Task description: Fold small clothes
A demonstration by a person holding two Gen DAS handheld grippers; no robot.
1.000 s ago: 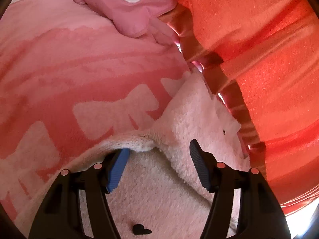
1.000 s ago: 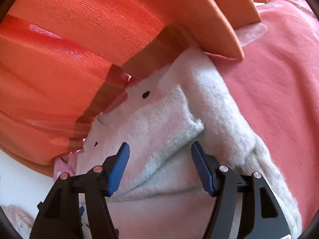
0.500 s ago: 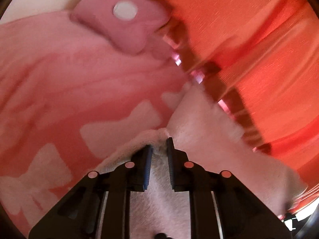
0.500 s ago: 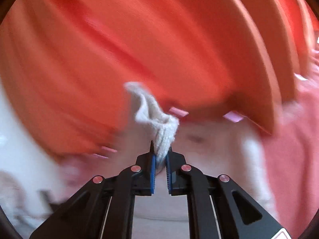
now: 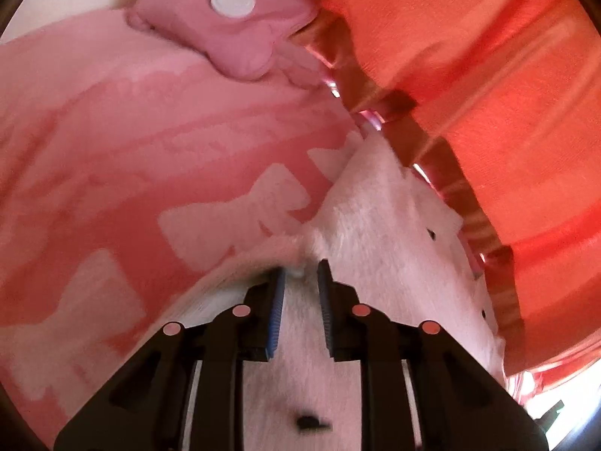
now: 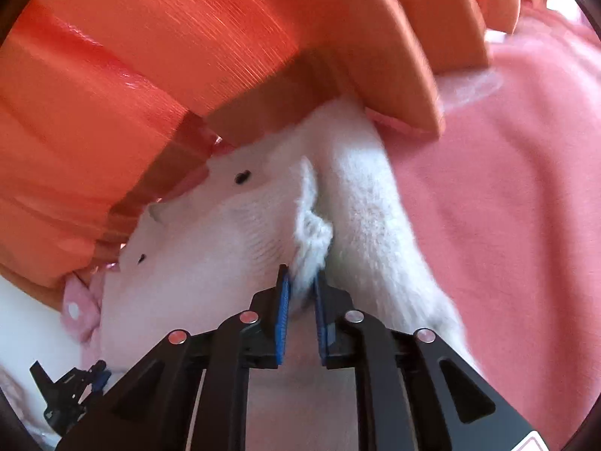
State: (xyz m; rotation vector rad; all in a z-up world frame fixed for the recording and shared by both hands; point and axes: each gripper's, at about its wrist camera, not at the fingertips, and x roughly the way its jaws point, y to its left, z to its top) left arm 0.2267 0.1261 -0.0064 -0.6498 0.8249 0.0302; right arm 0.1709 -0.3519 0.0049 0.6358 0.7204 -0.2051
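My left tool (image 5: 300,274) pinches the fluffy white garment (image 5: 375,225) edge, lying on the pink bow blanket (image 5: 150,150). My right tool (image 6: 300,282), jaws easing apart, pinches its bunched cuff (image 6: 311,236) beside orange fabric (image 6: 188,37).

Orange curtain (image 6: 157,75) drapes over far edge of my fuzzy white garment (image 6: 210,248), hem underneath hidden. Garment's near part cut off by frame bottom, both views. Small black marks (image 5: 310,421) on it blurred, can't tell what.
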